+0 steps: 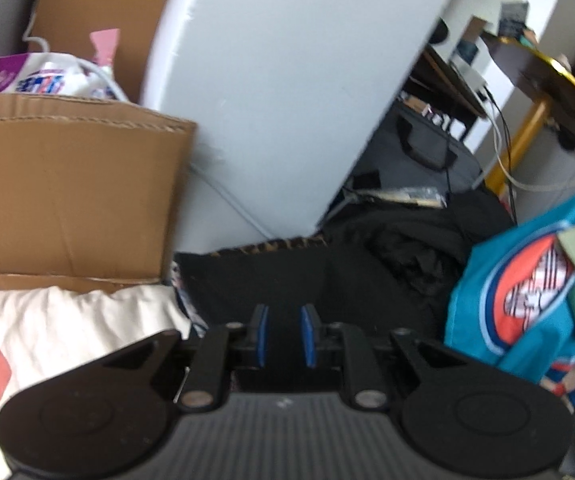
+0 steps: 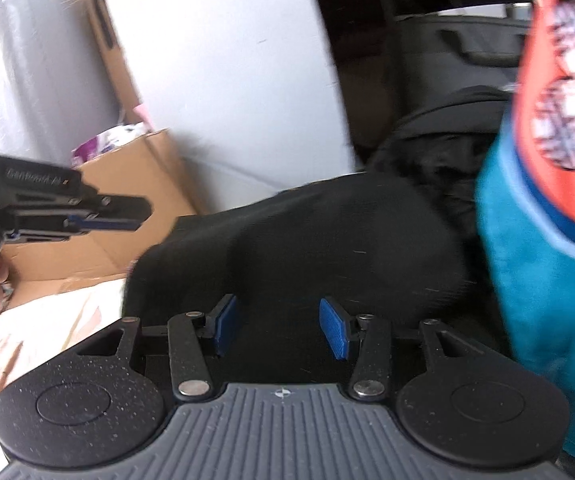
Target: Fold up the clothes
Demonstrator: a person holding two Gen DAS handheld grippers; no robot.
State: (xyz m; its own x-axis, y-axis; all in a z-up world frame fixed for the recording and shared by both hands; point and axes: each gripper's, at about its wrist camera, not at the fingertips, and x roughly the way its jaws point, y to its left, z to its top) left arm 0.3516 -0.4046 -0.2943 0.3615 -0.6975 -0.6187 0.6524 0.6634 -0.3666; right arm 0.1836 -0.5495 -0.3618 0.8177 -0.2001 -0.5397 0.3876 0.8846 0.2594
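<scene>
Left hand-held gripper (image 1: 284, 336): pads slightly parted, empty. Black garment (image 2: 307, 240): at 12 o'clock of both grippers, limp, light, I'd pinch its near hem. Right hand-held gripper (image 2: 278, 330): spread, empty. Teal jersey (image 2: 527, 260): at 3 o'clock, soft

Black garment (image 2: 307, 248) — teal shirt (image 2: 535, 280) (orange-white emblem)

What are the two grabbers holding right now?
Nothing. The left gripper and right gripper both have empty gaps between their blue pads, above the black garment.
</scene>
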